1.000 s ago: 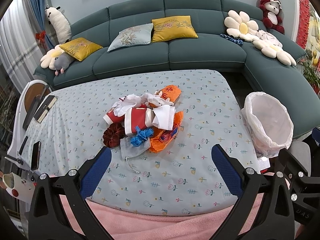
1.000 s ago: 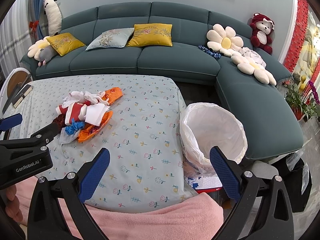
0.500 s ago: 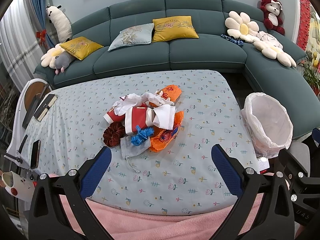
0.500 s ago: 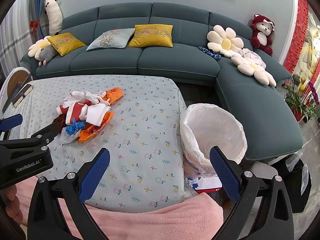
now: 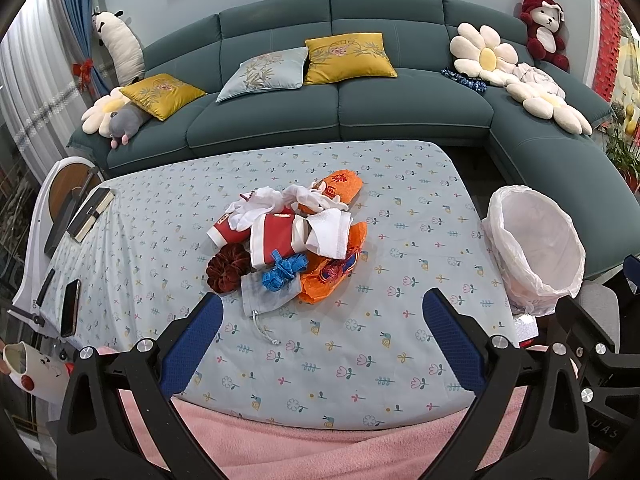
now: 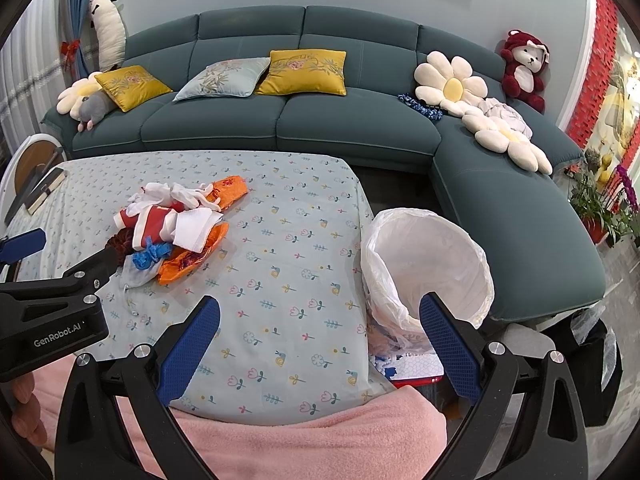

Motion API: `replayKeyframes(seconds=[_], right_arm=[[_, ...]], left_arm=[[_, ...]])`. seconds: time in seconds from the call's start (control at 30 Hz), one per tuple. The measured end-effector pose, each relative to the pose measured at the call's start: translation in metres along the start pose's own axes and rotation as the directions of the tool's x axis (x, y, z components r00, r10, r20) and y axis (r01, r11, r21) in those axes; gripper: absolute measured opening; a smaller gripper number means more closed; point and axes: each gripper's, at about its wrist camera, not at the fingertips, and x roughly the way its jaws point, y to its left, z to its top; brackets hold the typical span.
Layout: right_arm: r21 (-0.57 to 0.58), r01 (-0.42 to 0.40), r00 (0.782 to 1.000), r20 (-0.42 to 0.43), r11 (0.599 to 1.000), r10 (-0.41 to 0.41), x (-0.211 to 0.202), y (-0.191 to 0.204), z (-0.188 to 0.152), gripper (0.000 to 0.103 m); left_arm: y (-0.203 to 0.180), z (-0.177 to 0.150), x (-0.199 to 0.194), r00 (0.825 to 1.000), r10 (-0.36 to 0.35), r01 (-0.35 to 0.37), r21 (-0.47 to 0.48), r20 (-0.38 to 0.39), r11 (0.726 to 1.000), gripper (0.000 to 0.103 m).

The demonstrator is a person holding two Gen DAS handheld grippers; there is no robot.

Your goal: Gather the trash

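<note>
Nothing had been collected yet: whole trash pile [image 5: 296,240] sat mid-table [image 5: 400,208], well apart from the lined bin [image 5: 536,248], which stood just off the table's right edge and looked empty. Left gripper [image 5: 320,340] was spread wide, holding nothing, hovering near side of the pile. Right gripper [image 6: 320,344] likewise spread and empty, nearer the bin. Versus the earlier frames, practically no change; pile untouched, both grippers barely shifted.

Light: bright, even, soft indoor
Shadows: faint
Focus: sharp throughout
Edges: strong fisheye bending, black corners
Glare: none visible
</note>
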Motion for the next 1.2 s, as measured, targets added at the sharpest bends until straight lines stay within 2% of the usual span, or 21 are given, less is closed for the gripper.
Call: replayKeyframes(seconds=[1.2], right_arm=[[0.003, 0.005, 1.0, 0.005, 1.0, -0.005, -0.002, -0.0056, 0.0058, 0.095]], left_arm=[[0.0039, 0.0036, 0.0017, 1.0, 0.004, -0.004, 0.003, 0.004, 1.0, 0.095]])
